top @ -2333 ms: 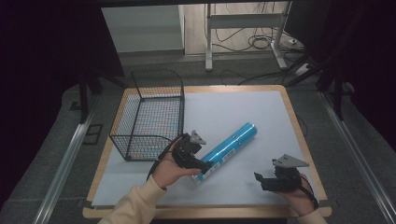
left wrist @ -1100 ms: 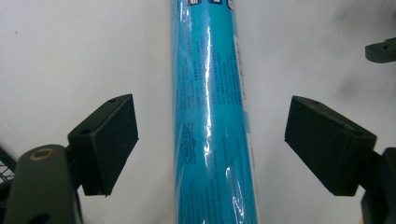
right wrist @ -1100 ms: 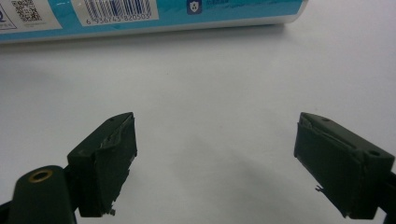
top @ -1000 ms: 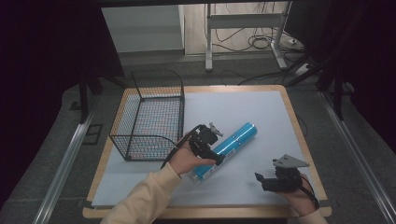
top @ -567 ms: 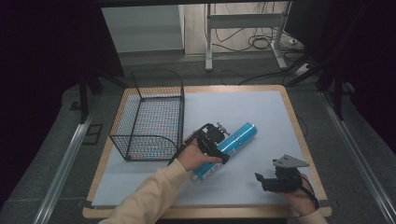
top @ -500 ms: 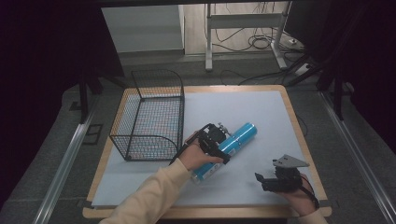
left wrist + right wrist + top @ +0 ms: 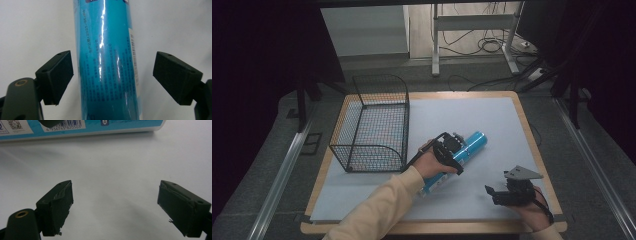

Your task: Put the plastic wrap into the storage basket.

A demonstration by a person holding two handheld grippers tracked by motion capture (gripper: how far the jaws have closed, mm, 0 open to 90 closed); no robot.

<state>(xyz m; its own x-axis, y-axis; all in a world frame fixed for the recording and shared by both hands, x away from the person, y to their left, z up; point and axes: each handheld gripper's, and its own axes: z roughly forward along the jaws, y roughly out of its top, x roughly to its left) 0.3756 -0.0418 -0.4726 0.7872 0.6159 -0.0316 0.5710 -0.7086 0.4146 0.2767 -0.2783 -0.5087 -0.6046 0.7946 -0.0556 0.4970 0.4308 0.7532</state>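
Note:
A long blue tube (image 7: 473, 142) with printed text lies diagonally on the white table top (image 7: 472, 115). My left gripper (image 7: 455, 148) hovers over the tube's middle. In the left gripper view the blue tube (image 7: 107, 62) runs up between the two black pads (image 7: 56, 75), which stand apart on either side without touching it, so the left gripper (image 7: 113, 75) is open. My right gripper (image 7: 491, 195) rests near the front right of the table, open, with bare table between its jaws. In the right gripper view the right gripper (image 7: 115, 205) faces the tube's (image 7: 95, 126) barcode side farther off.
A black wire basket (image 7: 374, 122) stands at the table's left, close to the tube's near end. The wooden table edge (image 7: 542, 165) frames the white top. Cables and a metal stand (image 7: 472, 22) lie on the floor beyond.
My left gripper has moved right and forward from the tube's near end to over its middle. The tube and the right gripper have stayed put.

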